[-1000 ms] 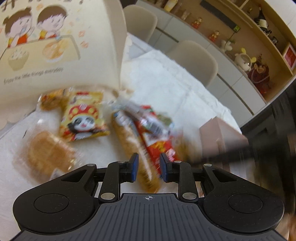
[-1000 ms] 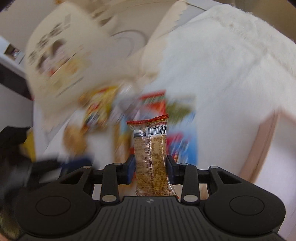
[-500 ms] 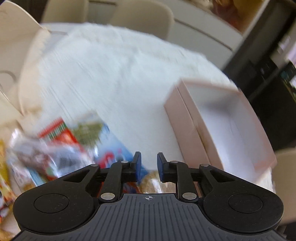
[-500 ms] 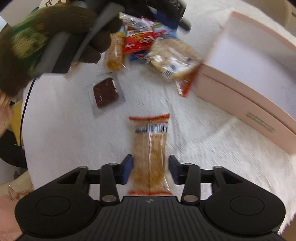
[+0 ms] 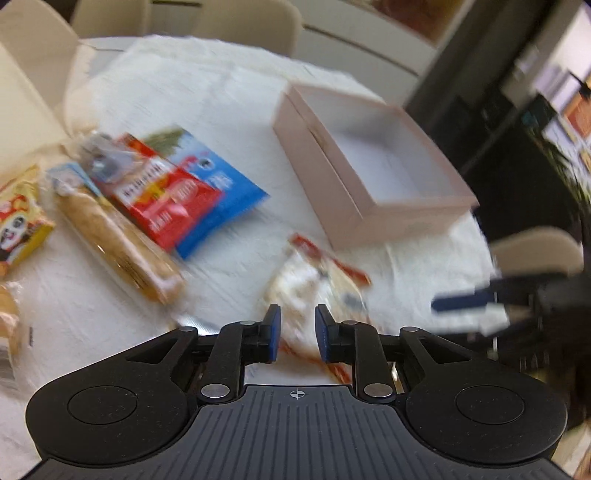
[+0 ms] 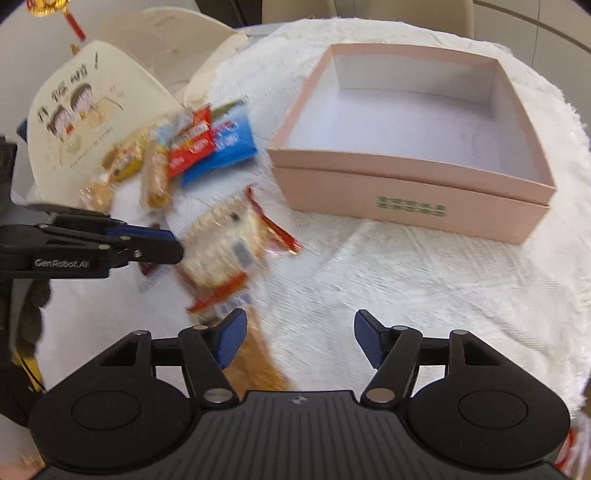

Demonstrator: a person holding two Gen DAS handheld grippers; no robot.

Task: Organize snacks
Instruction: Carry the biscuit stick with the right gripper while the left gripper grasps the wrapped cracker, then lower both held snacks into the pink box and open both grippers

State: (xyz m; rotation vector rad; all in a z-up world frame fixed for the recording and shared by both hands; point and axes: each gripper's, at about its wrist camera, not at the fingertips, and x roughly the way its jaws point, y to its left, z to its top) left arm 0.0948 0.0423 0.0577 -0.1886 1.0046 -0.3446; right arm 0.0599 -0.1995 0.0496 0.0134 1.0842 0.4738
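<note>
An open pink box point(image 6: 413, 162) stands empty on the white fluffy cloth; it also shows in the left wrist view point(image 5: 373, 162). A pile of snack packets lies to its left: a blue packet point(image 6: 225, 147), a red packet point(image 5: 166, 199) and a long biscuit pack point(image 5: 118, 236). A round cracker packet point(image 6: 225, 243) lies nearer, just ahead of my left gripper point(image 5: 297, 334), whose jaws are narrowly apart and empty. My right gripper point(image 6: 297, 339) is wide open; a long orange biscuit packet point(image 6: 255, 365) lies by its left finger.
A cream paper bag with cartoon children point(image 6: 85, 125) stands at the left behind the pile. A yellow panda packet point(image 5: 18, 229) lies at the far left. Beige chairs point(image 5: 243, 22) stand behind the round table. The cloth's edge point(image 6: 576, 155) runs at the right.
My right gripper has opened and let go of the long biscuit packet, which now lies on the cloth. My left gripper has swung over to the round cracker packet.
</note>
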